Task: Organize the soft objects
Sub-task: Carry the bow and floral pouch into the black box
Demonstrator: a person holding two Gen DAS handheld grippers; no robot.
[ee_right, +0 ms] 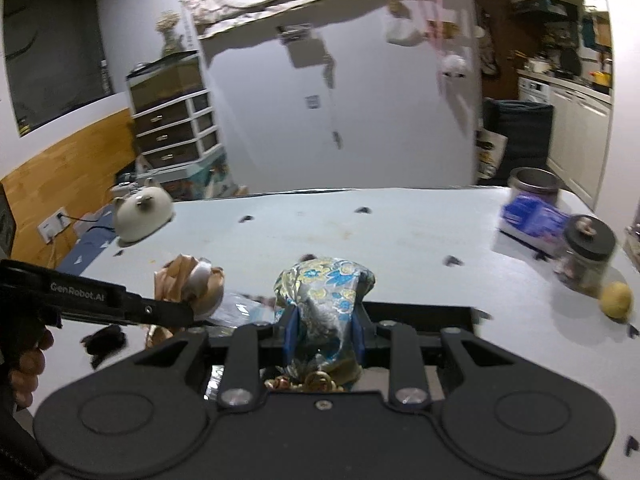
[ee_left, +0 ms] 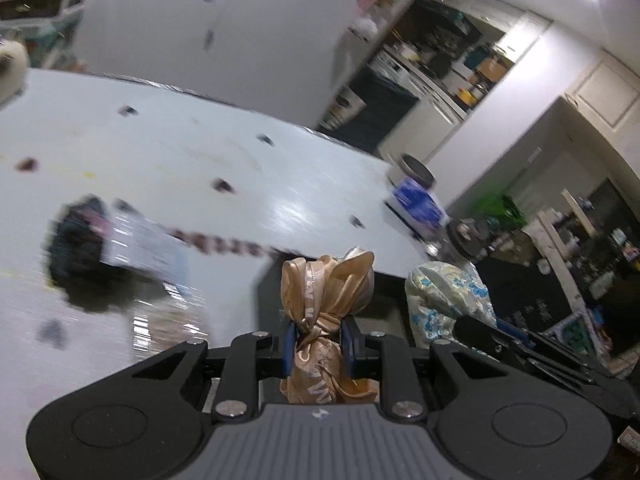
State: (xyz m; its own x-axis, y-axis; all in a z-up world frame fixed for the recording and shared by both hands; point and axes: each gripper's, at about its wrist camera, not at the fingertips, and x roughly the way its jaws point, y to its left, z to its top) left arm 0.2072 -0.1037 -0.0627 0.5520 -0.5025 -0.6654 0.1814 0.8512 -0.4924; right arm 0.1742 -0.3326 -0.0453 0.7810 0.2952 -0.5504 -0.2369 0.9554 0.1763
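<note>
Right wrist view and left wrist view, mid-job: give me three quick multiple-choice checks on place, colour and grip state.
1. Where does the lemon lie?
A. on the table beside the dark-lidded glass jar
B. inside the jar
C. between gripper fingers

2. What colour is the satin pouch in the left gripper?
A. blue and gold floral
B. beige-gold
C. black

3. What state is the right gripper in?
A. open and bare
B. shut on the floral brocade pouch
C. shut on the lemon

Answers:
1 A, it rests on the tabletop just right of the jar.
2 B, tan satin with a printed ribbon.
3 B, the blue pads squeeze the pouch.
</note>
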